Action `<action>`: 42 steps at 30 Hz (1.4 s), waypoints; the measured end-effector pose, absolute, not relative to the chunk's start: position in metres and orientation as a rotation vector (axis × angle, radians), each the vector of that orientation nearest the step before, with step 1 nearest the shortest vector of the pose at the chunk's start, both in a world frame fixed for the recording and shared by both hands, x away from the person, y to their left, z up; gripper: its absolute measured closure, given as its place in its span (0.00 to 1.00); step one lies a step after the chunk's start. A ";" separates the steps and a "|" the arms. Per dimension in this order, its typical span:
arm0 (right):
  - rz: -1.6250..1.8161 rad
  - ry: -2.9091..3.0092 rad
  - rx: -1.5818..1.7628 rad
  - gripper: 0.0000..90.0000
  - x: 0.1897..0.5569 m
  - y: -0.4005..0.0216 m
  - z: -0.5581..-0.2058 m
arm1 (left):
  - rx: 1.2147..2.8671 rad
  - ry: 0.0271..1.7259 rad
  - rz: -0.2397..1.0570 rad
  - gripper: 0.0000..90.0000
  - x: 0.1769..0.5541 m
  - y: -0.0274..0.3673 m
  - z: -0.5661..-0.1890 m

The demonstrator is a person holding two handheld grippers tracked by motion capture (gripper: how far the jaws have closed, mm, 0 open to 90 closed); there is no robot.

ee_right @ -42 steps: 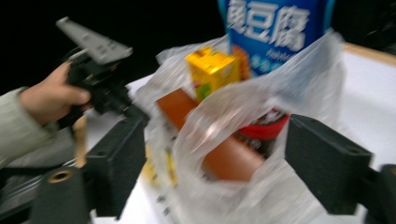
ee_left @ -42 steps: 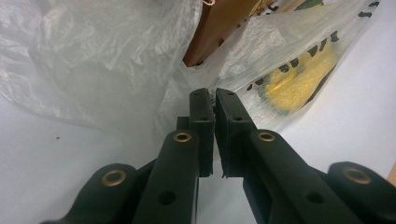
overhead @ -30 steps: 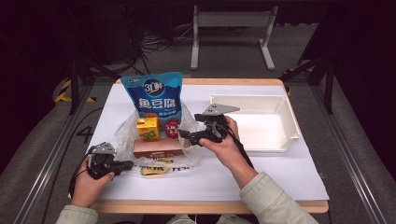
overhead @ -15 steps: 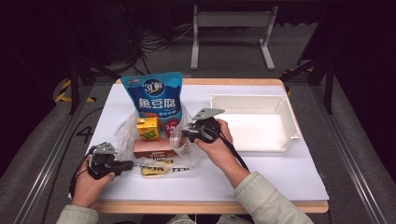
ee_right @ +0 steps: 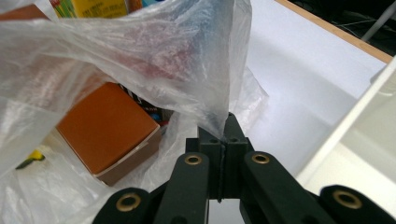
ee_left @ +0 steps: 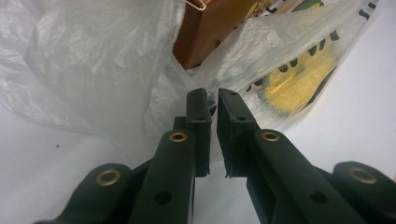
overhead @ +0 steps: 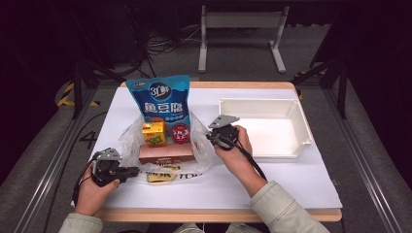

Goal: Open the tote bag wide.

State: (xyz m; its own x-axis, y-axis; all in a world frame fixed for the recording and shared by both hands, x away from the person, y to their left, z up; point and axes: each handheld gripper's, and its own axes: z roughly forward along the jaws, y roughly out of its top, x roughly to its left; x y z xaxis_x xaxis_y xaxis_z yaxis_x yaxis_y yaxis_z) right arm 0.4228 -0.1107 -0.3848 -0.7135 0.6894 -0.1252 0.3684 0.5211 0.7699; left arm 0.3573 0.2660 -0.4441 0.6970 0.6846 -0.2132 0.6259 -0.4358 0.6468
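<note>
One clear plastic bag [overhead: 201,145], one brown box [overhead: 166,152], one white tray [overhead: 296,145]. Right gripper [ee_right: 223,140] jaws just clamped on bag film; left gripper [ee_left: 212,105] jaws nearly closed, pinching bag edge.

Blue snack bag [overhead: 160,99] standing at the back of the clear plastic bag [overhead: 201,148]: white logo with "31" near the top, big white Chinese characters "鱼豆腐" below it. Floor left of the table [overhead: 291,194] has a painted "4" [overhead: 89,140]. Plastic bag front carries black print, only "TO" legible [overhead: 187,175]. Print on the yellow carton [overhead: 153,133] and red round label [overhead: 180,133] too small to read.
</note>
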 end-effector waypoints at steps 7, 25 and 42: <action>1.003 2.401 0.866 1.00 0.418 -0.109 -0.403 | 2.173 0.991 0.112 0.92 0.357 0.267 -0.444; 0.936 2.461 0.837 0.97 0.406 -0.102 -0.430 | 2.172 0.992 0.117 0.90 0.358 0.267 -0.444; 1.423 2.370 0.895 0.60 0.397 -0.121 -0.381 | 2.143 0.980 0.134 0.84 0.356 0.267 -0.441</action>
State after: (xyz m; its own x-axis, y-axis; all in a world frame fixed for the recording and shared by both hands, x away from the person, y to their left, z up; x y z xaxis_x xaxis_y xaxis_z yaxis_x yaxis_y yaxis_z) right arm 0.3969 -0.1213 -0.3806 -0.7850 0.6103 0.1068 0.3811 0.3396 0.8599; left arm 0.3560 0.2669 -0.4411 0.6996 0.6846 -0.2045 0.6049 -0.4152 0.6795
